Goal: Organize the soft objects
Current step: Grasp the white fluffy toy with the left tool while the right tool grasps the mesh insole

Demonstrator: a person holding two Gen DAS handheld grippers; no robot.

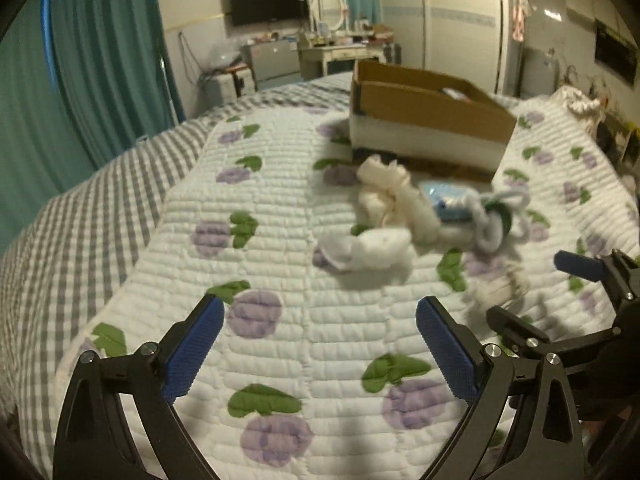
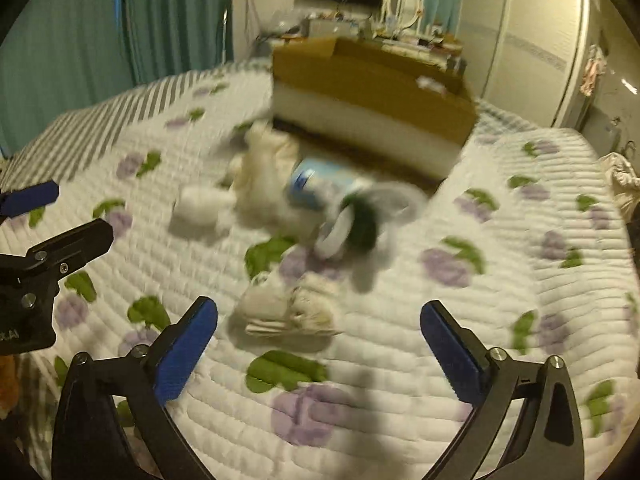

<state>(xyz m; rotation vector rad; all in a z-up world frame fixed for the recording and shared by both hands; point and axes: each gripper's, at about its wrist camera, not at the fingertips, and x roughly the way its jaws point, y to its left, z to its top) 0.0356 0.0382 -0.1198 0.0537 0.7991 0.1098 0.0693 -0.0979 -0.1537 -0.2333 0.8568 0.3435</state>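
a little heap of soft things lies on the white quilted bedspread with purple flowers and green leaves (image 1: 280, 208), just in front of the open brown cardboard box (image 1: 432, 108). in the heap are a bunched cream cloth (image 1: 386, 196), a small white fluffy roll (image 1: 380, 250), a pale blue packet (image 1: 448, 200) and a loop of white and dark green yarn (image 1: 496, 216).

the left gripper (image 1: 320, 344) has its blue pads spread wide with only quilt between them. the right gripper (image 2: 318, 350) is wide open too and holds nothing.

these things look light and squashy, so they should bend and not break. i would pinch each one across its fat middle (a loose end might just pull out long).

the right wrist view is blurry, but it shows a folded cream bundle (image 2: 288, 310) lying near that gripper, just ahead of its open fingers. the left wrist view is sharper, so the heap is clearer there, and it shows the other gripper off to the right.
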